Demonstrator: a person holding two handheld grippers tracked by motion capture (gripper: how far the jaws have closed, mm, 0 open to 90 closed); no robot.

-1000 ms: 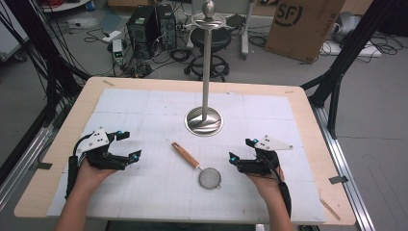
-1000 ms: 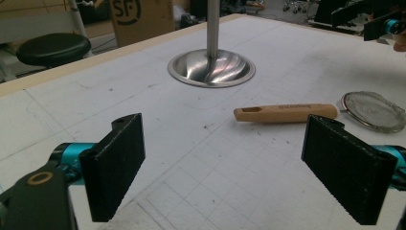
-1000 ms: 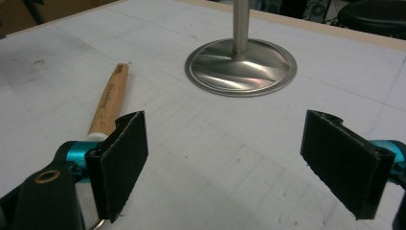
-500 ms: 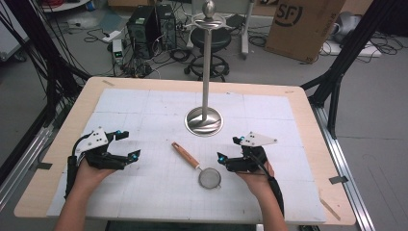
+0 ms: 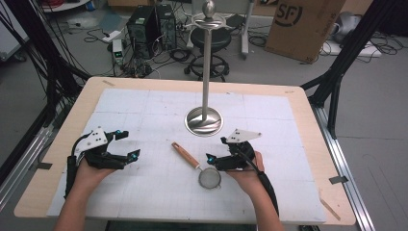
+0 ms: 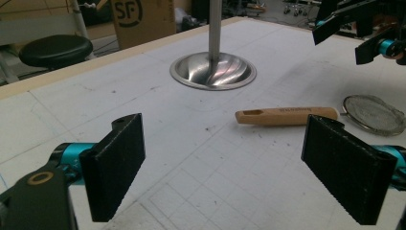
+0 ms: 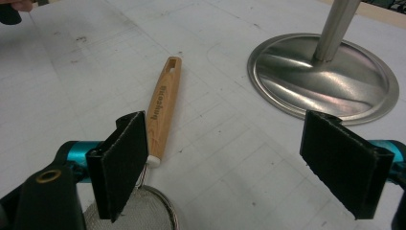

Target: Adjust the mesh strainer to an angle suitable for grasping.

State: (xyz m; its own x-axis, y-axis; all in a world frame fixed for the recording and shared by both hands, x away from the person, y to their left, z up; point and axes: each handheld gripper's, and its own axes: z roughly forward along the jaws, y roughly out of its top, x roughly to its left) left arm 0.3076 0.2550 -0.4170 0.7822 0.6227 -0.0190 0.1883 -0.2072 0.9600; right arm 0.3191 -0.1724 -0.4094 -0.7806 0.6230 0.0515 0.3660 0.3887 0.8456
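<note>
A small strainer [image 5: 201, 168] with a wooden handle [image 7: 163, 108] lies flat on the white mat [image 5: 144, 187], near the middle of the table [image 5: 308, 110] toward the person's side. Handle points up-left in the high view; the mesh bowl [image 5: 210, 178] sits at the near-right end. Printed lettering runs along the handle (too small to read), w/ a hang hole at its free end.

The right gripper [image 5: 219, 157] hovers just right of the strainer, jaws spread wide, nothing between them. In the right gripper view, its left jaw sits over the spot where handle meets mesh; whether it touches, I can't tell. The right hand [image 5: 246, 172] holds it from behind, cable trailing down the forearm.

Behind the strainer stands a steel stand [image 5: 206, 72]: a round dished base [image 5: 204, 121] w/ a tall pole rising to a ball top.

The left gripper [image 5: 126, 147] is well apart to the left, low over the mat, jaws also wide open and empty, held by the left hand [image 5: 91, 171].

Beyond the table: a black stool [image 5: 211, 41], a cardboard box [image 5: 304, 24], PC towers [image 5: 151, 24] and loose cables on the floor.
</note>
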